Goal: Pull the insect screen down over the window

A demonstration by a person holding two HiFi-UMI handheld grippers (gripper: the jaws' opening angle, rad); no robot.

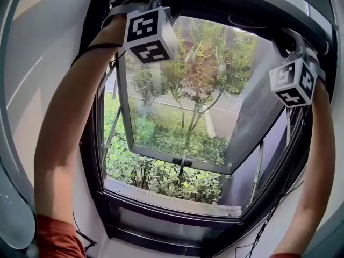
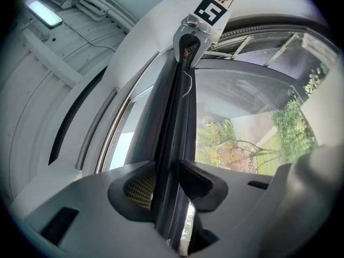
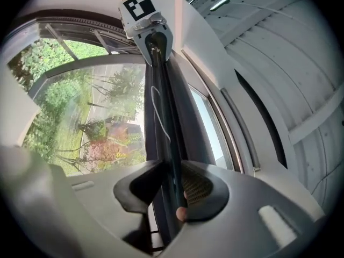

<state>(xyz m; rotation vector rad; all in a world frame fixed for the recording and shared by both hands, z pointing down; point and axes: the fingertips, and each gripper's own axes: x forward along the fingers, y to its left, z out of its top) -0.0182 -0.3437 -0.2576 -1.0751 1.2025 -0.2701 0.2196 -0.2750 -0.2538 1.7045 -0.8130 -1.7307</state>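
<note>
Step in hand: acquiring the insect screen's pull bar (image 2: 173,122), which sits retracted along the top of the window (image 1: 177,156). My left gripper (image 2: 166,190) and right gripper (image 3: 172,190) each straddle this bar with jaws apart, the pads beside it but, as far as I can judge, not clamped. Next move: close both sets of jaws firmly on the bar, then draw it downward with both ends level so the screen does not bind.
</note>
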